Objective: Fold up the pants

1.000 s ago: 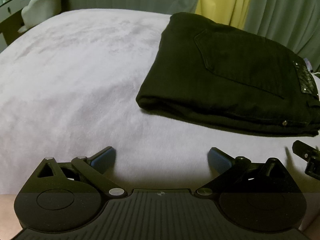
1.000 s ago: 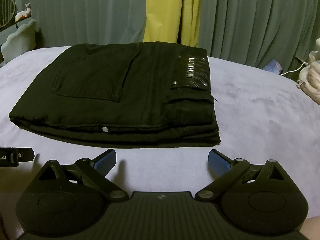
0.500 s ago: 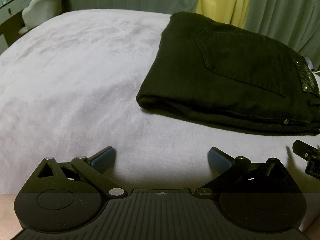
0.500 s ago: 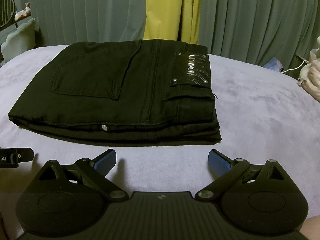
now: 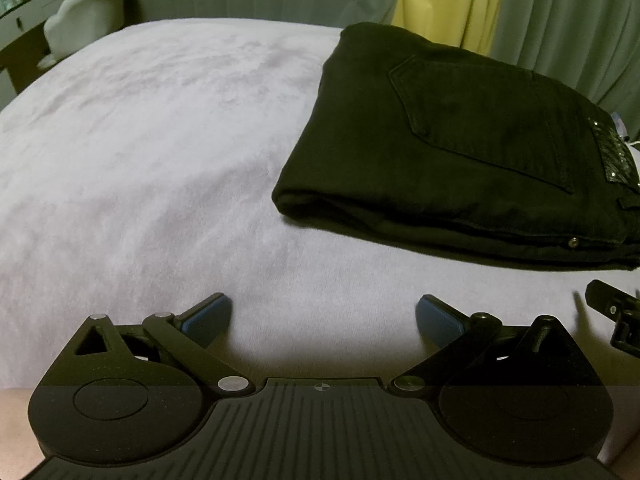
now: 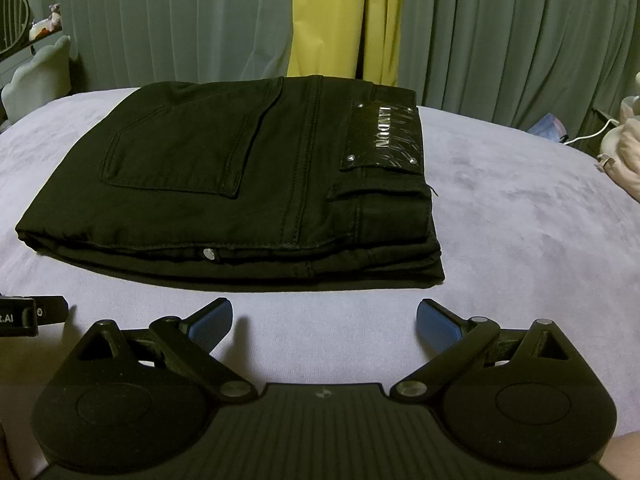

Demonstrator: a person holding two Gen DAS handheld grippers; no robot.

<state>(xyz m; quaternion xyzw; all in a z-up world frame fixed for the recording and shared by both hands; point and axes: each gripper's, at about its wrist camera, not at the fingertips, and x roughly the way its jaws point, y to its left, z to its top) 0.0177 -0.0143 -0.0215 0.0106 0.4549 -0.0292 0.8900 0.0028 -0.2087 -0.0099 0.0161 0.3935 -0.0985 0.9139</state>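
While I watched the left wrist view, my left gripper (image 5: pixel 323 316) had its blue-padded fingers (image 5: pixel 206 317) spread wide over the lilac bedcover (image 5: pixel 152 152), holding nothing. The folded black pants (image 5: pixel 460 148) lay ahead and to the right, apart from both fingertips. Through the right wrist view, my right gripper (image 6: pixel 325 318) was likewise spread and empty, the pants (image 6: pixel 240 176) lying straight ahead, just beyond the fingertips, their leather label (image 6: pixel 384 136) facing up.

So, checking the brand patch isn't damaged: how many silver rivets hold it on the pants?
4, one at each corner of the patch on the folded black pants: two at its far end, two at its near end. None seem hidden in the right wrist view.
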